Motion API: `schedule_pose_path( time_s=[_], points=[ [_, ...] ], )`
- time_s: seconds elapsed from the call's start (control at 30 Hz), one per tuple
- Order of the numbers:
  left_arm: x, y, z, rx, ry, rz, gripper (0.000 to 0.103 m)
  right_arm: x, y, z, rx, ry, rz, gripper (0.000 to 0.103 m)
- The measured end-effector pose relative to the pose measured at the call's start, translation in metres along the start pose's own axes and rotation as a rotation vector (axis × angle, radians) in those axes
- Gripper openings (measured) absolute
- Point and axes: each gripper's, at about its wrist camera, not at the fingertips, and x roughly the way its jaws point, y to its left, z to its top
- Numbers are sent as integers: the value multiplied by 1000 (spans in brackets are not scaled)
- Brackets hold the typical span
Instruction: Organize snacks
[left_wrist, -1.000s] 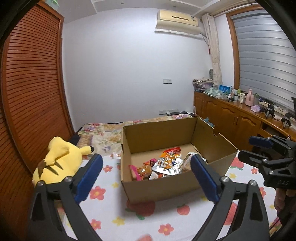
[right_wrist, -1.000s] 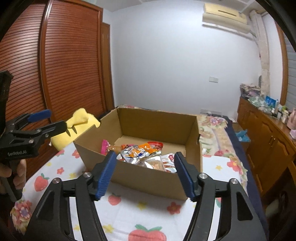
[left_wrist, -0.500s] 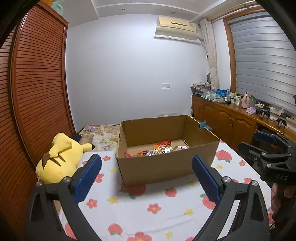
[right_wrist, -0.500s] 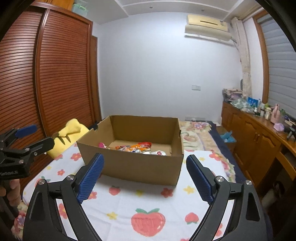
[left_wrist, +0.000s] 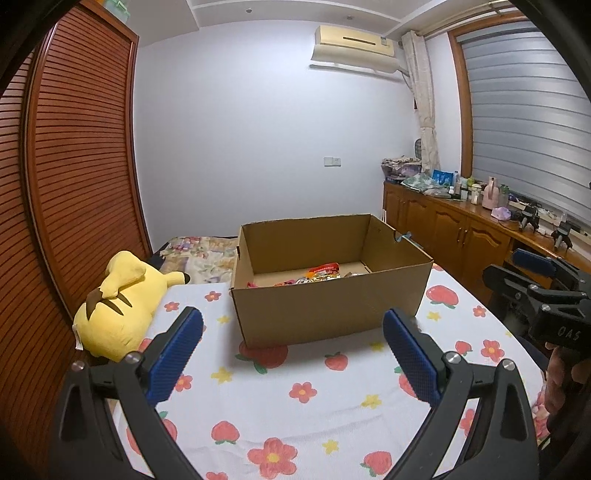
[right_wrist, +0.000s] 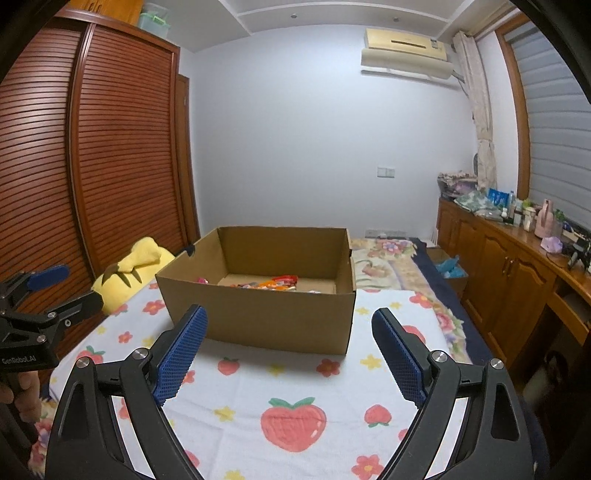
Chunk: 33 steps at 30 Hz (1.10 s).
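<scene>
hiding most snack packets (left_wrist: 322, 275), box (left_wrist: 328, 310) wall; both grippers' fingers (right_wrist: 183, 350) spread, empty.

both wrist cameras are looking forward and slightly down along their own fingers, sitting well back from the box (left_wrist: 328, 284) at 12 o'clock. the left view is showing the right gripper (left_wrist: 532, 273) at 3 o'clock; the right view is showing the left gripper (right_wrist: 51, 291) at 9 o'clock. both are sharing the box, the cloth (right_wrist: 295, 373) and the plush (left_wrist: 118, 302).

both grippers (left_wrist: 291, 354) (right_wrist: 289, 354) farther from box (left_wrist: 325, 310), right jaws wider
</scene>
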Motion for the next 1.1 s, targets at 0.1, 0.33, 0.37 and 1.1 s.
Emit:
schedule_pose_path(
  time_s=[0.1,0.33,0.37,1.1],
  points=[
    [2,0,-2,-1,8,2,99,-1,0,0,0,-2,-3,92],
    [4,1,-5,-5,19,8,99,-4,0,-1,1,-4,-2,92],
    [4,1,-6,-3,21,9,99,-3,0,-1,0,-3,-2,92],
    [-3,2,-9,-9,11,4,99,-6,2,-4,5,-3,1,92]
  ],
)
